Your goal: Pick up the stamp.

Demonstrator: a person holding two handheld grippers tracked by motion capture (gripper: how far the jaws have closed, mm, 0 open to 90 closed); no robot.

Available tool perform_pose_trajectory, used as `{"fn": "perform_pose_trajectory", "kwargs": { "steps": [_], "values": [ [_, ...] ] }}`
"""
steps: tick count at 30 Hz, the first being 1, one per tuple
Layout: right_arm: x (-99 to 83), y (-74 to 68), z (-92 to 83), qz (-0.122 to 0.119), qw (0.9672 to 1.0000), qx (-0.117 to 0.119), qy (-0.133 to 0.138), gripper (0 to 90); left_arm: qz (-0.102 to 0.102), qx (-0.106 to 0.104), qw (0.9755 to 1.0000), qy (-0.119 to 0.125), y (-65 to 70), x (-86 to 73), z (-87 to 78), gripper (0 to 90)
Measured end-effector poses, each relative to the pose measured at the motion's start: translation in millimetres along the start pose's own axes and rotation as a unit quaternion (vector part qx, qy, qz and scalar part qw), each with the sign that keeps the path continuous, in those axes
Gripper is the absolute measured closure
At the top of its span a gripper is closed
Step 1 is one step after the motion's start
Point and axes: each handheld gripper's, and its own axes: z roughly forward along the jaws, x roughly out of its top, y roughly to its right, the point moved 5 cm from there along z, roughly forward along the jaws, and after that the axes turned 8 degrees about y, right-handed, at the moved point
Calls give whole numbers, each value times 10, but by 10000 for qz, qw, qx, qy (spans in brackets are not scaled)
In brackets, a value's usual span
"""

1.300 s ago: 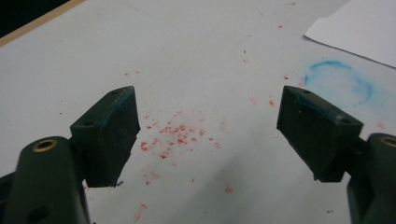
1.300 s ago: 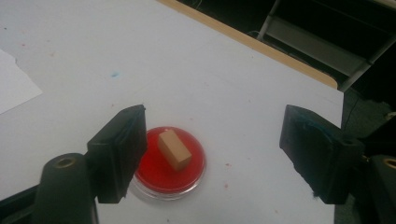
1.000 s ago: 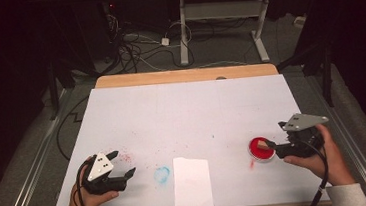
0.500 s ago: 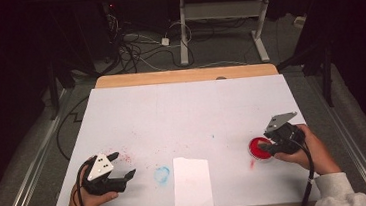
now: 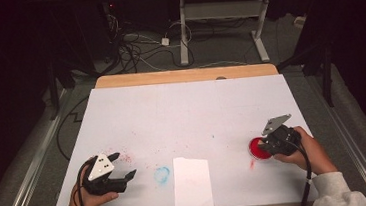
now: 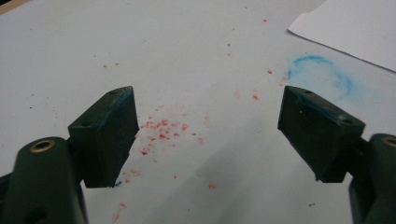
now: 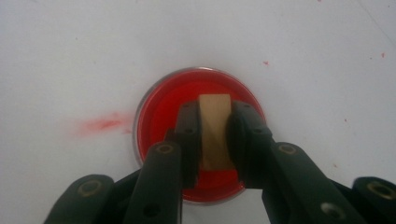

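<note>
The right gripper (image 7: 215, 135) had just been closing, and its fingers (image 7: 189, 135) clamped a small wooden block (image 7: 215, 130) over the red dish (image 5: 260, 148) at four o'clock on the bench (image 5: 187, 117). The left gripper (image 5: 121, 168) (seven o'clock) sat wide open, empty, above red specks (image 6: 161, 133).

A white table (image 5: 187, 112) carries a blank sheet of paper (image 5: 192, 181) near its front edge, with a faint blue ring stain (image 5: 162, 174) just beside the sheet's left side. Red specks (image 6: 161, 133) are scattered over the surface farther left. A wooden board (image 5: 168, 77) runs along the far edge; beyond it, cables (image 5: 136, 47) lie on the floor near a white desk frame (image 5: 223, 14)
</note>
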Motion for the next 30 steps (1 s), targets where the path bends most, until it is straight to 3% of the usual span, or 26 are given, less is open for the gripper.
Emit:
{"fn": "perform_pose_trajectory", "kwargs": {
  "steps": [10, 11, 15, 18, 24, 30],
  "values": [
    [61, -30, -67, 37, 9997, -62, 223, 763, 15, -15, 10000, -7, 1, 2, -2, 194],
    [104, -35, -150, 164, 9990, -104, 412, 763, 18, -17, 10000, -8, 0, 2, -3, 194],
    [189, -50, -321, 280, 9966, -253, 736, 763, 28, -5, 10000, -11, -1, 1, -6, 193],
    [225, -72, -394, 340, 9955, -305, 830, 763, 32, 0, 10000, -5, 0, 4, -8, 193],
    [347, -111, -625, 558, 9903, -532, 1153, 763, 31, -10, 10000, -7, 6, 6, -5, 193],
    [392, -162, -685, 520, 9897, -555, 1215, 764, 25, -10, 10000, 3, 6, 8, -6, 192]
  ]
}}
